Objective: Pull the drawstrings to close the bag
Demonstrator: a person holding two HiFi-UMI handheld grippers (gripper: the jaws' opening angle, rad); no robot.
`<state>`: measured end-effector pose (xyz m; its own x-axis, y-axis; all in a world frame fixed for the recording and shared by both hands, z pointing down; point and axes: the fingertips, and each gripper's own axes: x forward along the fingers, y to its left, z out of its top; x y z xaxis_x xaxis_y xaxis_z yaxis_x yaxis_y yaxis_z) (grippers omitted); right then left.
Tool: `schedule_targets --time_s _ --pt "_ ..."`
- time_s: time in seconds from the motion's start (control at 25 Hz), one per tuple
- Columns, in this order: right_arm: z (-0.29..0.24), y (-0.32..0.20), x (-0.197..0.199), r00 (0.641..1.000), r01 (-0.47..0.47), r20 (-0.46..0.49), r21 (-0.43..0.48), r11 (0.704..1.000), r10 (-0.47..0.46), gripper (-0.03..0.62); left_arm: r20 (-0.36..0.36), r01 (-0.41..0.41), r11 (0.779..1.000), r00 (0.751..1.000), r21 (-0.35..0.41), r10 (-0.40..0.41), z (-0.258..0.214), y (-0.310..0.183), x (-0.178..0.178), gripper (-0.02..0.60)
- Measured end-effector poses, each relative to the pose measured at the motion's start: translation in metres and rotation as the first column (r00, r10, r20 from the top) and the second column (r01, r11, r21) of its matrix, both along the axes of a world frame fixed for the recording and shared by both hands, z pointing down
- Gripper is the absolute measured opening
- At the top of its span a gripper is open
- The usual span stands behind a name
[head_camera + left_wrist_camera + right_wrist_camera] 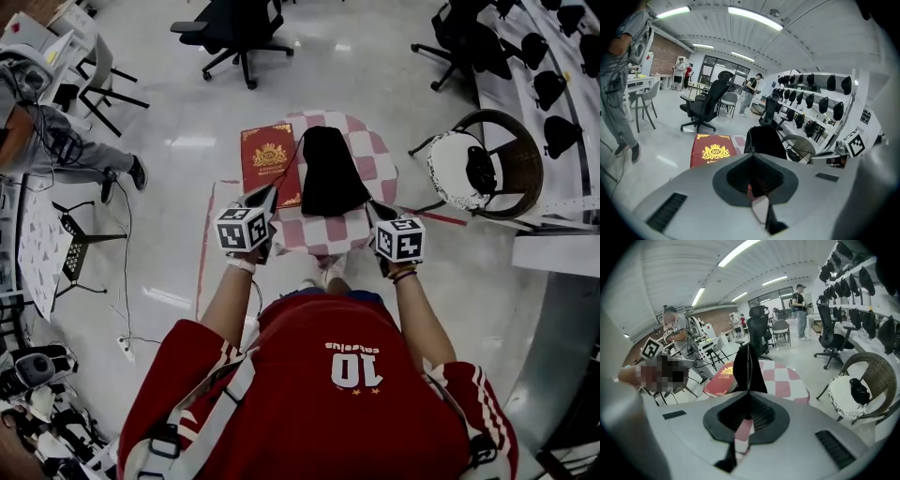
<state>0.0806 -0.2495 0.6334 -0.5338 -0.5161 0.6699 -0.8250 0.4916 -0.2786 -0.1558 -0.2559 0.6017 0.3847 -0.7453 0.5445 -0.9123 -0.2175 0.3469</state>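
A black drawstring bag (328,173) lies on a small round table with a red-and-white checked cloth (377,155). My left gripper (270,193) is at the table's near left edge, jaws shut; a thin black drawstring (290,159) runs from its tips up to the bag's far end. My right gripper (375,208) is at the near right edge by the bag's corner, jaws shut. In the right gripper view a cord (748,366) runs from the shut jaws (748,394) up along the bag (740,373). The left gripper view shows the bag (764,140) just beyond the shut jaws (753,157).
A red book with a gold crest (268,156) lies on the table's left side, partly under the bag. A wicker chair with a white cushion (487,164) stands to the right. Black office chairs (239,33) stand behind, and a person (56,141) is at the left.
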Motion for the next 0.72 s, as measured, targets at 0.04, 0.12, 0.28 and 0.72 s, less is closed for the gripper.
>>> schedule_targets --time_s 0.04,0.12,0.28,0.72 --pt "0.002 0.004 -0.003 1.0 0.009 -0.005 -0.007 1.0 -0.009 0.017 0.002 0.001 1.0 1.0 -0.006 -0.001 0.002 0.004 -0.002 0.008" --pt "0.005 0.009 -0.007 1.0 0.018 -0.012 -0.015 1.0 -0.018 0.017 0.002 0.007 1.0 1.0 -0.017 -0.007 0.006 0.012 -0.007 0.008" --pt "0.001 0.015 -0.012 1.0 0.028 -0.009 0.007 1.0 -0.028 0.017 0.007 0.033 0.999 0.999 -0.02 -0.033 0.007 0.024 -0.02 0.008" --pt "-0.031 0.028 -0.044 0.997 0.073 0.017 0.113 0.991 -0.076 0.108 0.063 0.134 0.991 0.989 0.02 -0.135 -0.01 0.043 -0.08 0.009"
